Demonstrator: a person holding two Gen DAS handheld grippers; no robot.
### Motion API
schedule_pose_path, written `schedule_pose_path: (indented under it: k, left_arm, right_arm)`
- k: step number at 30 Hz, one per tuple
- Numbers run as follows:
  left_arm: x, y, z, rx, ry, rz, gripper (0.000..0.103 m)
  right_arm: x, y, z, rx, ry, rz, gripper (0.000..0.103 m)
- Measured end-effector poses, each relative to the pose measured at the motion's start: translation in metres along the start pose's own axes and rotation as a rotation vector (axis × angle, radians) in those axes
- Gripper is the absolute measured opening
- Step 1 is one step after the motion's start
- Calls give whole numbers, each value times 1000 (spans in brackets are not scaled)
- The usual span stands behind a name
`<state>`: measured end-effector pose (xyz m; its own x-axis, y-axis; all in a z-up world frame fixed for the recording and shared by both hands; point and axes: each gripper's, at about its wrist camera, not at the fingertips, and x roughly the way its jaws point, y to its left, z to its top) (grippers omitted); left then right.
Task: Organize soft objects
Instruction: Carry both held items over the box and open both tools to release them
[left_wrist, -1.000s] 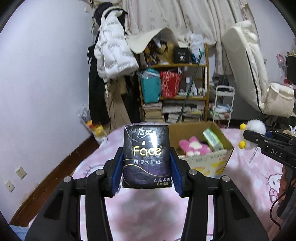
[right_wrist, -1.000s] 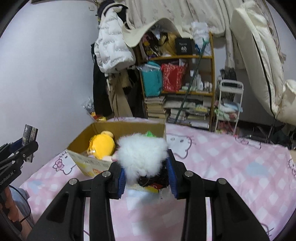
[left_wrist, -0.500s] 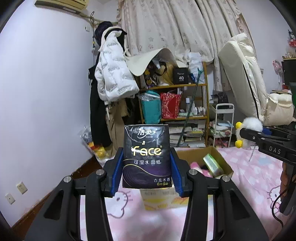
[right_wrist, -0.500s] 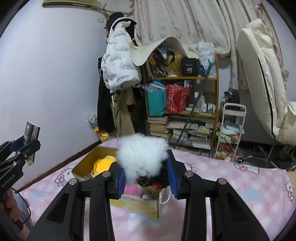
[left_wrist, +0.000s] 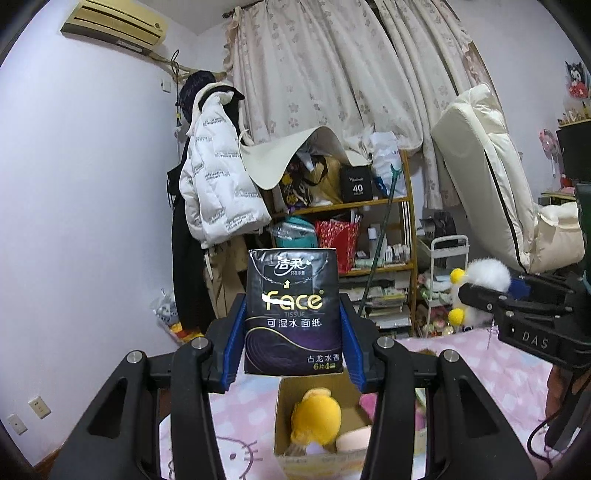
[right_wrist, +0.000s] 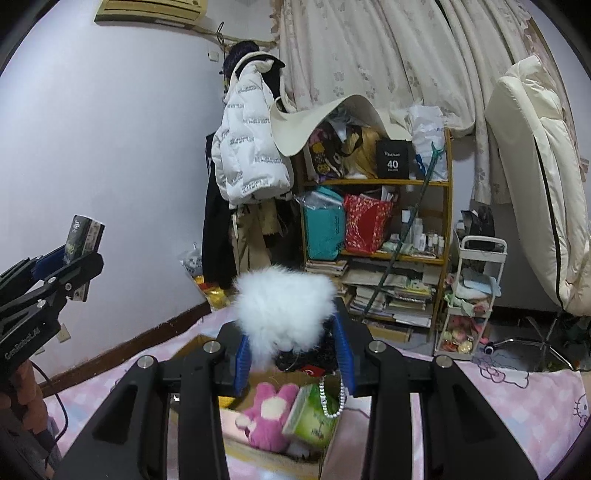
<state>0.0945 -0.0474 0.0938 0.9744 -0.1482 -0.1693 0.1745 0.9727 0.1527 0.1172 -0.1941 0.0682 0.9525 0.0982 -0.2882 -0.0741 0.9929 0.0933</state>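
we see our left gripper (left_wrist: 292, 334) pinching a black tissue pack (left_wrist: 291, 312) above the cardboard box (left_wrist: 286, 417) on the pink bed (left_wrist: 243, 410), our right gripper (right_wrist: 293, 356) clamping a white fluffy toy (right_wrist: 284, 310) over the box's pink plush (right_wrist: 267, 415), cluttered shelf (right_wrist: 384, 182) beyond

Lilac walls; air conditioner (left_wrist: 112, 27) high on the wall; floral curtains (left_wrist: 332, 74); cluttered wooden shelf (right_wrist: 376, 229); white puffer jacket (left_wrist: 218, 184) hanging; cream mattress (right_wrist: 535, 177) leaning upright; pink checked bed (right_wrist: 517, 406).
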Motion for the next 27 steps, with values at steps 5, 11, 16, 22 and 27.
schedule_pose_path:
  k: [5, 11, 16, 22, 27]
  left_arm:
    - [15, 0, -9, -29, 9, -4, 45]
    - [38, 1, -35, -60, 88, -21, 46]
    - [57, 2, -55, -83, 164, -40, 46]
    - [76, 2, -72, -95, 240, -48, 46]
    - [79, -3, -79, -76, 262, -53, 46]
  right_arm:
    - [7, -2, -3, 30, -10, 13, 41]
    - [22, -6, -19, 59, 21, 25, 41]
    - [37, -8, -34, 70, 67, 31, 41]
    - [50, -8, -46, 79, 110, 46, 41]
    - [56, -10, -52, 91, 133, 59, 42]
